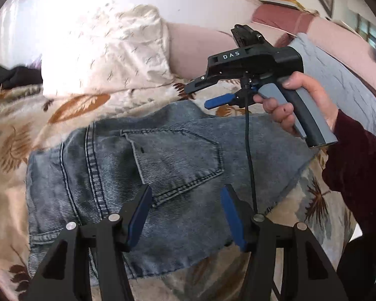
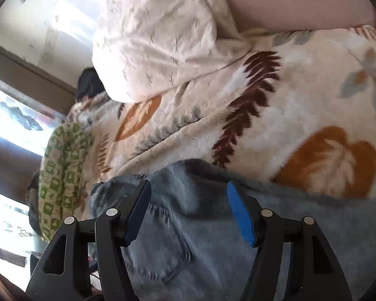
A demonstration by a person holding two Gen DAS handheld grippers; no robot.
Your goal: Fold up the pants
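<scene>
Faded blue jeans [image 1: 107, 175] lie folded on a leaf-patterned blanket [image 1: 70, 107], back pocket [image 1: 178, 155] facing up. My left gripper [image 1: 185, 193] hovers over the pocket's lower corner, its jaws apart and nothing pinched between them. A hand [image 1: 295, 100] in a dark red sleeve [image 1: 358, 163] holds my right gripper [image 1: 203, 95] above the far edge of the jeans, with one blue finger showing. In the blurred right wrist view the right gripper [image 2: 188, 188] stands open above the jeans [image 2: 188, 238], close to their edge against the blanket [image 2: 275, 125].
A white pillow [image 1: 117, 50] rests on the blanket behind the jeans. A grey cloth [image 1: 338, 80] lies at the right and a black garment [image 1: 12, 77] at the left. A green-patterned cloth [image 2: 62, 165] hangs at the bed's edge near a bright window [image 2: 10, 125].
</scene>
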